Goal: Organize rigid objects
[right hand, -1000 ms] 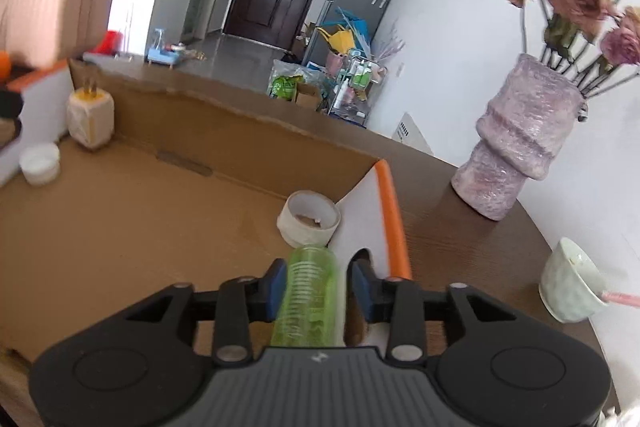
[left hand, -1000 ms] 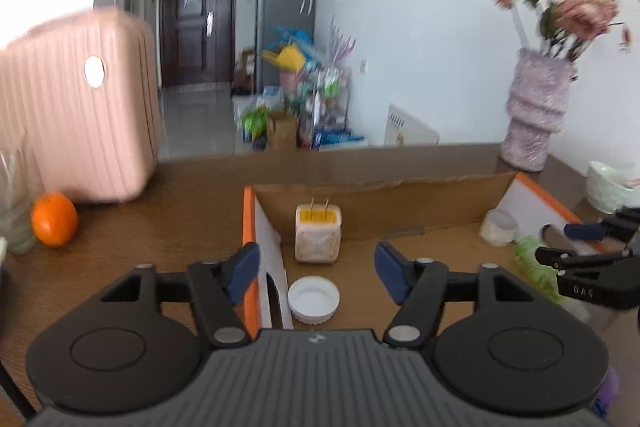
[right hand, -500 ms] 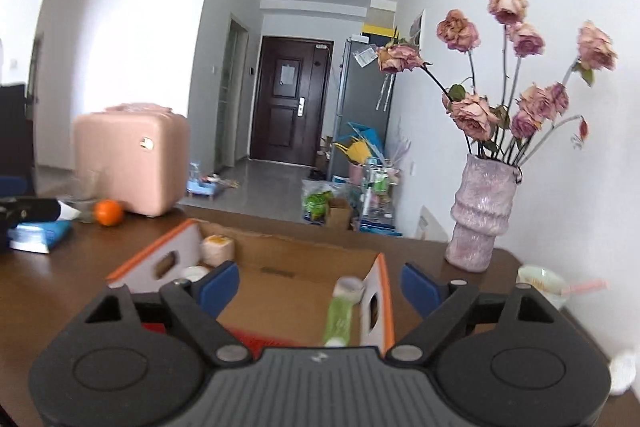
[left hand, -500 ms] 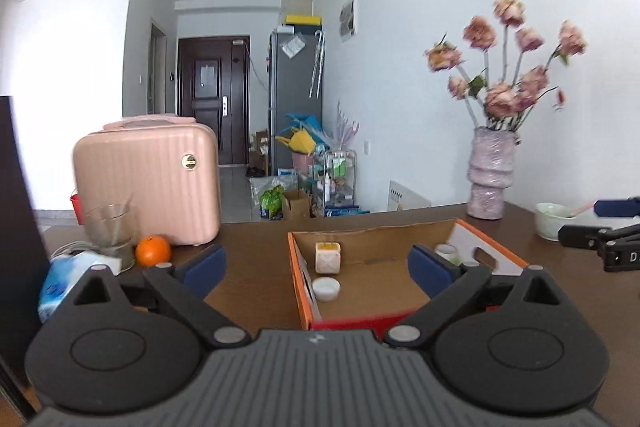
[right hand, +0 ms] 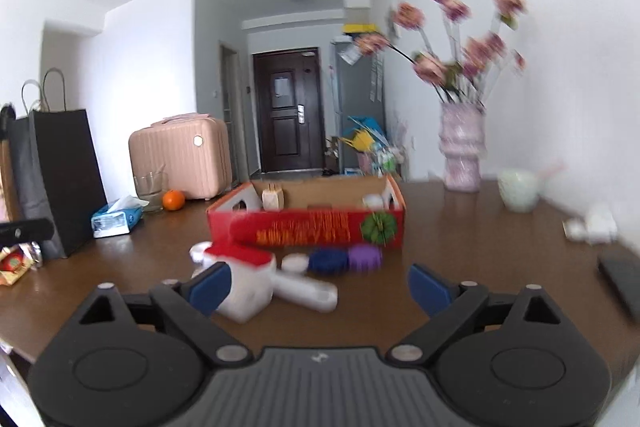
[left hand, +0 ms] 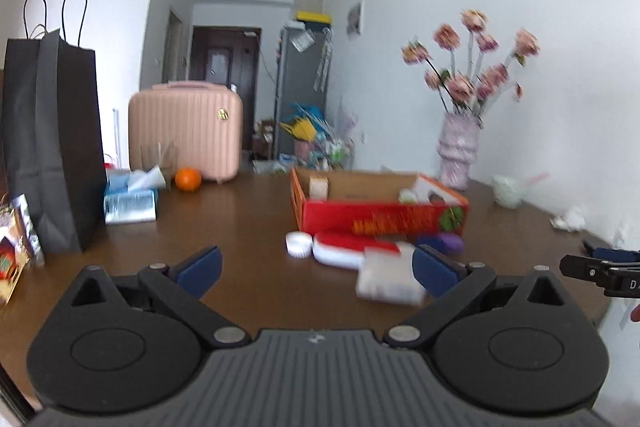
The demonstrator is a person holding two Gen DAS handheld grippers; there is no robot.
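A red cardboard box stands on the brown table, holding a toothpick holder and a white tape roll. In front of it lie a white cap, a red-and-white object, a white block, a white handle-like piece, and a blue gear and purple gear. My left gripper is open and empty, back from the box. My right gripper is open and empty; its tip shows at the left wrist view's right edge.
A black paper bag, tissue pack, orange, glass and pink suitcase stand at the left. A flower vase, a pale bowl and crumpled paper are at the right.
Both grippers pulled back and away from the box. The right gripper let go of the green bottle, which stays in the box. Both jaws are now wide open.
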